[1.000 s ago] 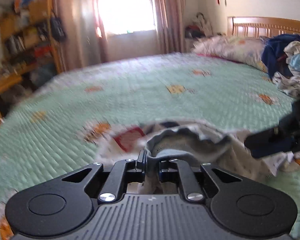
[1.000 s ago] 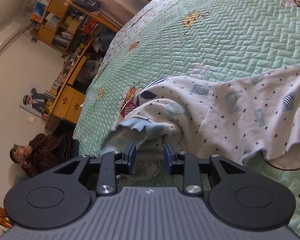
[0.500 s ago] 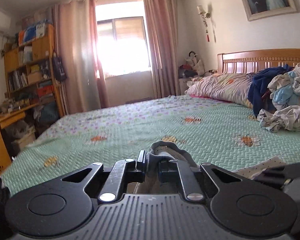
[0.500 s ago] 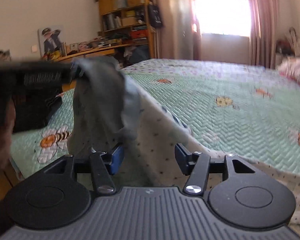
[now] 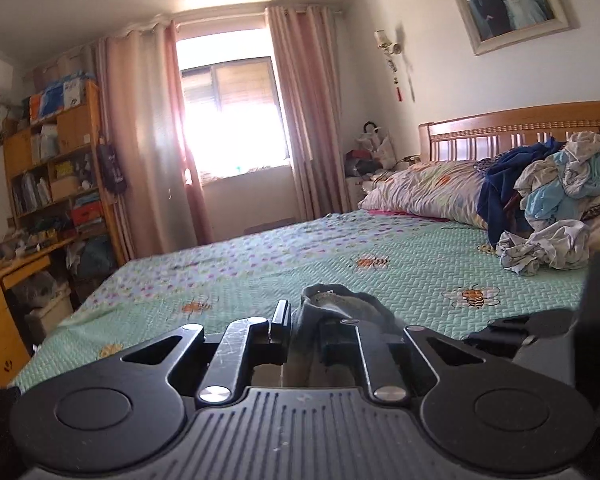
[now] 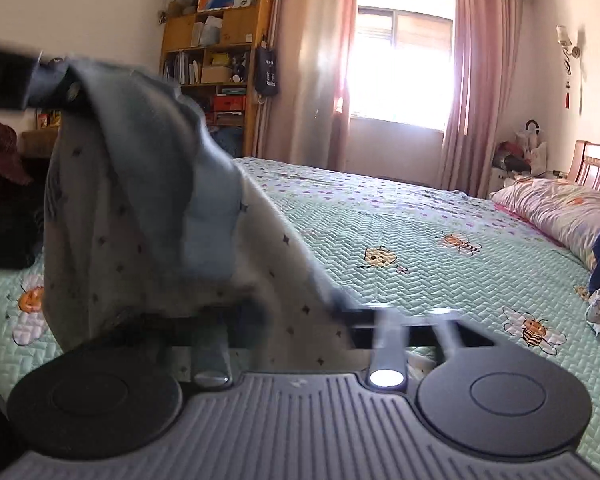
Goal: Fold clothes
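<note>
Above the green quilted bed (image 5: 380, 248), the left gripper (image 5: 305, 326) pinches a grey hem of the star-print garment (image 6: 148, 216) in near-closed fingers. The right gripper's (image 6: 296, 332) fingers, having just been closing, blur under the draped cloth; their grip cannot be told. Unfolded clothes (image 5: 556, 200) heap by the headboard (image 5: 500, 128).

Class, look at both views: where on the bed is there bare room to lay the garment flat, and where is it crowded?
Free: the wide green quilt between the window-side edge, the floral pillow and the grippers. Crowded: the headboard corner, where the clothes pile spreads onto the quilt.
</note>
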Available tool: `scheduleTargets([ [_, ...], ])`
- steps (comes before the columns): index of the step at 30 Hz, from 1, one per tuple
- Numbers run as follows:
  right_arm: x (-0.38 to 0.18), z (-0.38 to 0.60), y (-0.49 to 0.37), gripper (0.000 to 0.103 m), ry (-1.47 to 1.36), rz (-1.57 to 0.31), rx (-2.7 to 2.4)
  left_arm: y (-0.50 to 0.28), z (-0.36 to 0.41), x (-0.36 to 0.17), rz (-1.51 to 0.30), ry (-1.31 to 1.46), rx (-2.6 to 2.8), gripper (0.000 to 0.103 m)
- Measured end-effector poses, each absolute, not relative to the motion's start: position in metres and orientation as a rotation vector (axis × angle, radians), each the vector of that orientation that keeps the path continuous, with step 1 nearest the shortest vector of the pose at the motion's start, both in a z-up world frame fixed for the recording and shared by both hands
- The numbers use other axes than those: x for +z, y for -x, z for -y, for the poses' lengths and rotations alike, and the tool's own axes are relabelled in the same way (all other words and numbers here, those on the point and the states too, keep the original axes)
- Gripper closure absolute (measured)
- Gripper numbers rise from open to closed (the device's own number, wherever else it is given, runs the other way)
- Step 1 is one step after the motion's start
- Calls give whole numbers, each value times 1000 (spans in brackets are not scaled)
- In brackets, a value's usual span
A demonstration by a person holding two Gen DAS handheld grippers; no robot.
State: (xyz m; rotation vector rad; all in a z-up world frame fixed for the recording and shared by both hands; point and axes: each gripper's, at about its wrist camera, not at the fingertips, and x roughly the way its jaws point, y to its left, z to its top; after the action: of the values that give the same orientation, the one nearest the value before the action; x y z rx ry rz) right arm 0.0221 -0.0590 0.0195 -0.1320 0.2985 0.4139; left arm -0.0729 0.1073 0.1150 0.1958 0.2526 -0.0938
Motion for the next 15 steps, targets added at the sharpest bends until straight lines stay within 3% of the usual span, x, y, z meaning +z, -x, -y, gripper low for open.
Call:
scheduleTargets([
  [1, 23, 63, -23, 95, 121, -291, 407, 72, -109, 113, -267, -186, -94, 86],
  [6, 43, 88, -28, 98, 31, -245, 371, 67, -108, 86, -334, -192, -89, 71],
  [8, 54, 96, -22, 98, 13, -202, 365, 63, -104, 70, -380, -183, -106, 58],
  [10, 67, 103, -21, 98, 8, -163, 368, 58, -95, 51, -420, -195, -116, 33],
  [15, 83, 118, -19, 98, 26, -153, 373, 59, -69, 18, -473, -205, -187, 30],
])
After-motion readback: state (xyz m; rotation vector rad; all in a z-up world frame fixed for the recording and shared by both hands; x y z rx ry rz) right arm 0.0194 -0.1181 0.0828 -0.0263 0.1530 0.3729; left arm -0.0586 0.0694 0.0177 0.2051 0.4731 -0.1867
